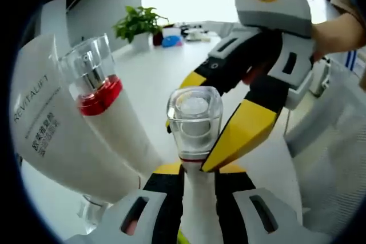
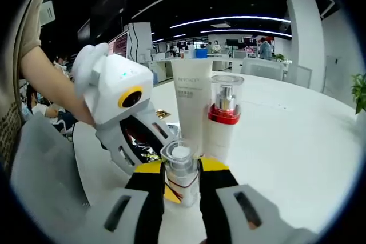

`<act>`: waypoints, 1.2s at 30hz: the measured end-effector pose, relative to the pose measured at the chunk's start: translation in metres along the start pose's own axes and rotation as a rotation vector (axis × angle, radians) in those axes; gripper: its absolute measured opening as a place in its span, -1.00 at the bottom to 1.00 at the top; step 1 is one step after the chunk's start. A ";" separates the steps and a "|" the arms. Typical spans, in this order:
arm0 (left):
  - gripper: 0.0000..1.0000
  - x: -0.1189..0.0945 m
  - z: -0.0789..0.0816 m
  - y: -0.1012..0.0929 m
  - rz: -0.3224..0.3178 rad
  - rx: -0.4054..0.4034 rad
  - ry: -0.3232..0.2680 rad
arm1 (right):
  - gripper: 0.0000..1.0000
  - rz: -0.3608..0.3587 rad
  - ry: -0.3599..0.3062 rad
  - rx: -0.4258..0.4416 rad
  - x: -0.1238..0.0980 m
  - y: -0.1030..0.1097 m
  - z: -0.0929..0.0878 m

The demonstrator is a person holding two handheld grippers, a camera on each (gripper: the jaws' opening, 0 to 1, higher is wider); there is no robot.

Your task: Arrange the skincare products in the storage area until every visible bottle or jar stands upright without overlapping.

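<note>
A small white bottle with a clear square cap (image 1: 194, 117) (image 2: 181, 170) is held off the white table. My left gripper (image 1: 197, 170) is shut on its body, the white neck running up between the jaws. My right gripper (image 2: 182, 167) (image 1: 191, 141) reaches in from the right, its yellow-tipped jaws pressed against both sides of the cap. In the right gripper view my left gripper (image 2: 163, 190) comes in from the left, held by a hand. Behind stand a red-collared pump bottle (image 1: 94, 81) (image 2: 224, 112) and a white tube (image 1: 48, 130) (image 2: 191, 98), side by side.
The white table (image 2: 297, 141) stretches far behind the products. A potted plant (image 1: 140, 24) and small items stand at its far end. A grey mesh chair back (image 1: 337, 158) (image 2: 40, 170) is close by. A person's forearm (image 2: 48, 84) reaches in.
</note>
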State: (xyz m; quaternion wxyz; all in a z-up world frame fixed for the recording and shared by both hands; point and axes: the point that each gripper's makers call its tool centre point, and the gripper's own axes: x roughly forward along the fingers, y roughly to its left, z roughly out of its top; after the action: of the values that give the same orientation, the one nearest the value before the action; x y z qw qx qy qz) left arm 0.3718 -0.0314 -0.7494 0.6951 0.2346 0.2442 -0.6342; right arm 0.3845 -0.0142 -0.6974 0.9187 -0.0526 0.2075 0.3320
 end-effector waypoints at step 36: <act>-0.61 0.007 0.003 0.012 0.004 0.030 0.032 | -0.55 -0.142 0.027 0.024 0.005 -0.015 -0.001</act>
State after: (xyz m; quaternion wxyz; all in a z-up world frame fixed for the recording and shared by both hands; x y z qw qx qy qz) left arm 0.3844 -0.0374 -0.7514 0.6888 0.2556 0.2450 -0.6326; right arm 0.3971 -0.0230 -0.7005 0.9376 -0.0607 0.2195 0.2627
